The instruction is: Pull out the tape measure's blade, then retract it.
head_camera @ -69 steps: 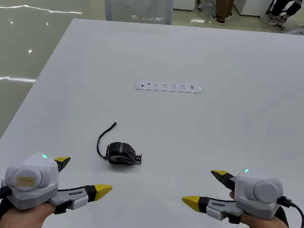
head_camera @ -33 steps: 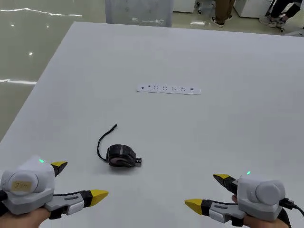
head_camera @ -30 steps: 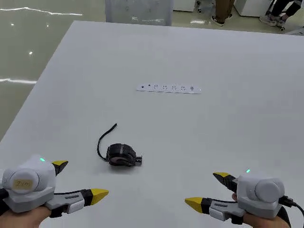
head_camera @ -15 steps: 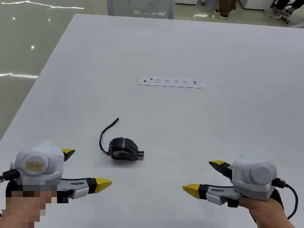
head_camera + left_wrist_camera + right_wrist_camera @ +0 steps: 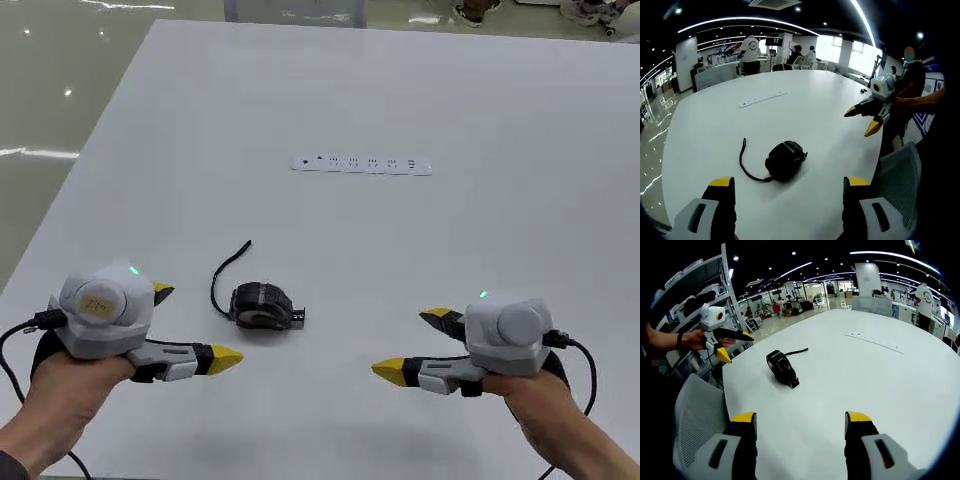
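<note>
Tape: it lies on the desk between our two grippers, nearer the left one, and neither touches it. As far as we can see, the blade is fully wound into the black case.
Strap: a thin black loop curls from the case across the desk, away from us.
Blade end: a small tab sticks out of the case on the side toward the right gripper. We take it for the blade's hook.
Left gripper: we hold it low over the desk, just beside the tape, jaws wide with nothing between them.
Right gripper: it is well apart from the tape and points toward it, jaws wide and empty.
Power strip: it sits farther up the desk, well clear of the work.
Step in hand: we judge this to be the approach. Neither the grasp nor the pull has begun.
Next move: the left jaws should close around the case to steady it. The right jaws should come in on the tab, narrow onto it and draw it straight away from the case.
Care needed: the tab is small and low, so the right jaws must line up closely. An unheld case would likely slide along with the pull.
</note>
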`<state>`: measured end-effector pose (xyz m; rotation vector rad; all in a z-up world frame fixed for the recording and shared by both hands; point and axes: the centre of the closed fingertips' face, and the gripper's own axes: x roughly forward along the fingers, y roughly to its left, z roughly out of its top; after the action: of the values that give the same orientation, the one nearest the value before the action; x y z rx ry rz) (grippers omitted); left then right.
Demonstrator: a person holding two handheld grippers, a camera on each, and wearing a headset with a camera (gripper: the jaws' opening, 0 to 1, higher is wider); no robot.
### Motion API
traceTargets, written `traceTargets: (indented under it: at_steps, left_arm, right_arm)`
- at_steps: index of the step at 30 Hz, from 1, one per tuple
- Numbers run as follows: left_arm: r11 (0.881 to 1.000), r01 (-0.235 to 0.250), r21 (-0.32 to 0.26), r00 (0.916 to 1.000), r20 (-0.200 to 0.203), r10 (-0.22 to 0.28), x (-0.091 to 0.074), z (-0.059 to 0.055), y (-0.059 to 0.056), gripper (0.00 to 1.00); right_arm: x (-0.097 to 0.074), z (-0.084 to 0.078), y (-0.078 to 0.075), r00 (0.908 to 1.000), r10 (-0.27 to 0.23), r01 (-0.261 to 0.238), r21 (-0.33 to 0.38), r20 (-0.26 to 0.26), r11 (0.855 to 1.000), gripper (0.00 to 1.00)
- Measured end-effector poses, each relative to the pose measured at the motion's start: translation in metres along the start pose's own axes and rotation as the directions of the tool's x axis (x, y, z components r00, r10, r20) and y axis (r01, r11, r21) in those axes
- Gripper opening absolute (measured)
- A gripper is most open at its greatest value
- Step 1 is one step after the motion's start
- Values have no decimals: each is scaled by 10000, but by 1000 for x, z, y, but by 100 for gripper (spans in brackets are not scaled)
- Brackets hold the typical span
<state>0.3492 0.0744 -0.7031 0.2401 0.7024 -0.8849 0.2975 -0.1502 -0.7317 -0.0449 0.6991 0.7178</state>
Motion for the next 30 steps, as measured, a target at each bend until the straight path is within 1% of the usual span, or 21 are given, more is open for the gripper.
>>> traceTargets:
  at_steps: [5,11,17,21,26,29,30]
  left_arm:
    - [9997,136,195,9998,-113,-134,5,3,2,85]
    - [9983,368,448,9987,-366,-352,12,5,5,85]
    - [9962,552,667,9969,-597,-513,18,6,10,84]
    - [9939,717,833,9953,-709,-659,25,10,11,83]
    - [9908,948,971,9926,-849,-866,37,15,8,83]
    - [9891,1140,936,9909,-825,-1064,45,19,5,82]
    - [9889,1148,945,9908,-832,-1071,46,19,4,82]
  right_arm:
    - [8,2,1,9996,246,-250,-251,-170,9994,71]
    - [19,4,-3,9979,491,-511,-497,-413,9975,70]
    - [29,10,-6,9964,643,-680,-698,-550,9952,69]
    - [38,15,-7,9949,780,-830,-780,-646,9935,68]
    - [50,18,-3,9902,1088,-1185,-1134,-878,9865,67]
    - [58,17,-1,9866,1262,-1391,-1289,-1032,9819,67]
    - [58,17,-1,9865,1265,-1395,-1294,-1039,9817,67]
